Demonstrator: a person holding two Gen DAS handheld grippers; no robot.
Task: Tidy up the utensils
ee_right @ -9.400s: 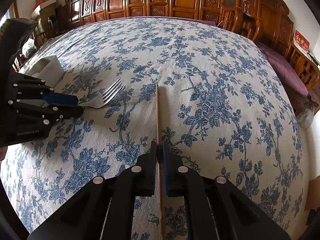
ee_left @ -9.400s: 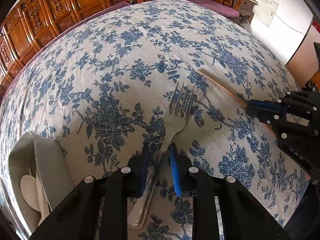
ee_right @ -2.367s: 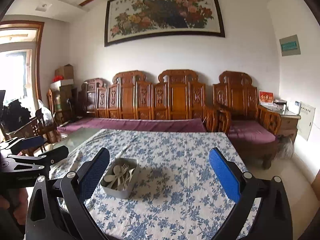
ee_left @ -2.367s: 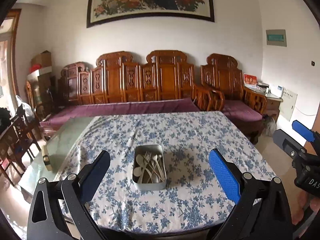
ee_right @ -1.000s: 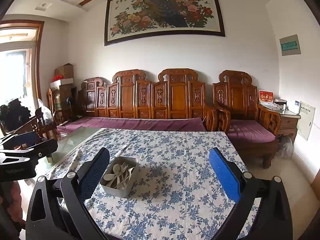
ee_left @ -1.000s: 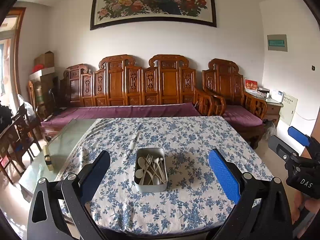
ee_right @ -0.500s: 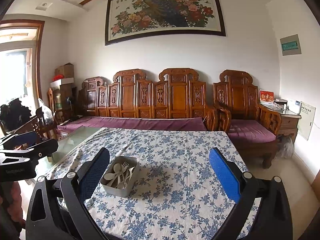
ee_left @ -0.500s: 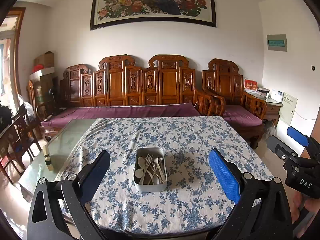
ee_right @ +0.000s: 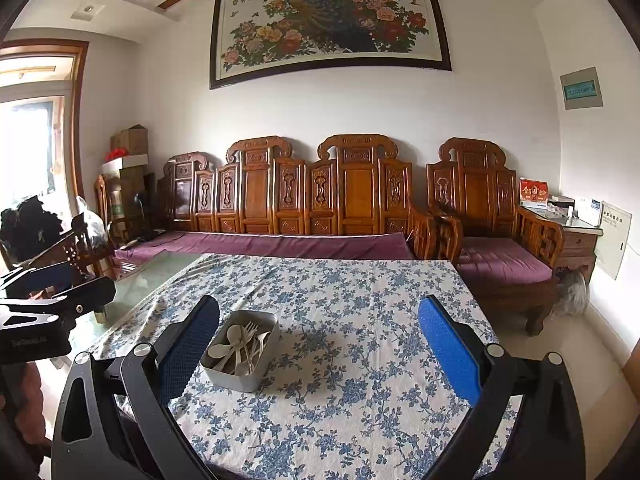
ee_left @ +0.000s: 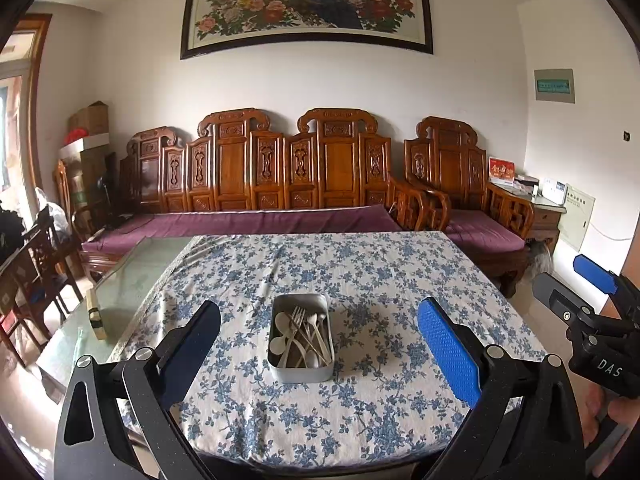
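Observation:
A grey metal tin point(ee_left: 301, 374) point(ee_right: 236, 380) stands on the blue-flowered tablecloth point(ee_left: 360, 280) point(ee_right: 340, 360). Inside it lie several pale spoons point(ee_left: 280, 326) point(ee_right: 234, 334), a fork point(ee_left: 298, 314) point(ee_right: 250, 330) and chopsticks. My left gripper point(ee_left: 318, 338) is held back from the table's near edge, wide open and holding nothing. My right gripper point(ee_right: 318, 340) is likewise pulled back, wide open and holding nothing. In the left wrist view the right gripper point(ee_left: 576, 284) shows at the right edge, and the left gripper point(ee_right: 52, 284) shows at the left edge of the right wrist view.
A carved wooden bench with purple cushions point(ee_left: 256, 220) point(ee_right: 280, 244) runs behind the table, with an armchair point(ee_left: 468, 200) to its right. Bare glass tabletop point(ee_left: 132, 280) lies left of the cloth, with a small block point(ee_left: 96, 316) on it. Wooden chairs point(ee_left: 36, 264) stand at the left.
Over the last second almost nothing moved; both grippers stay wide open. Earlier, the left gripper was at a fork and the right was shut on a chopstick; all utensils now lie in the tin.

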